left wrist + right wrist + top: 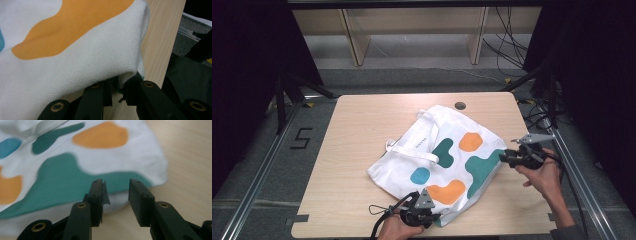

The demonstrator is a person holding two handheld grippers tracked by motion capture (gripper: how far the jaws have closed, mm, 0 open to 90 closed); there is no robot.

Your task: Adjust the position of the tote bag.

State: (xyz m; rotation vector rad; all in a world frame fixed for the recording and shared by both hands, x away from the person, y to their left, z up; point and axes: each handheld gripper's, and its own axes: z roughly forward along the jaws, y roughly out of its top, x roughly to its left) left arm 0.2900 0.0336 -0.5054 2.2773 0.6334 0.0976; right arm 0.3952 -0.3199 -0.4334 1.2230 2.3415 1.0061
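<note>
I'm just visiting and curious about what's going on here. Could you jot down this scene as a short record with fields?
setting: light wooden table, seen from above
main item: white tote bag with orange, teal and blue blotches, lying flat
bag handles: white straps on the side away from the person
left gripper: jaws shut on the bag's near corner
right gripper: jaws open, nothing between them, at the bag's teal-printed edge
hands: a person's hand holds the right gripper
</note>
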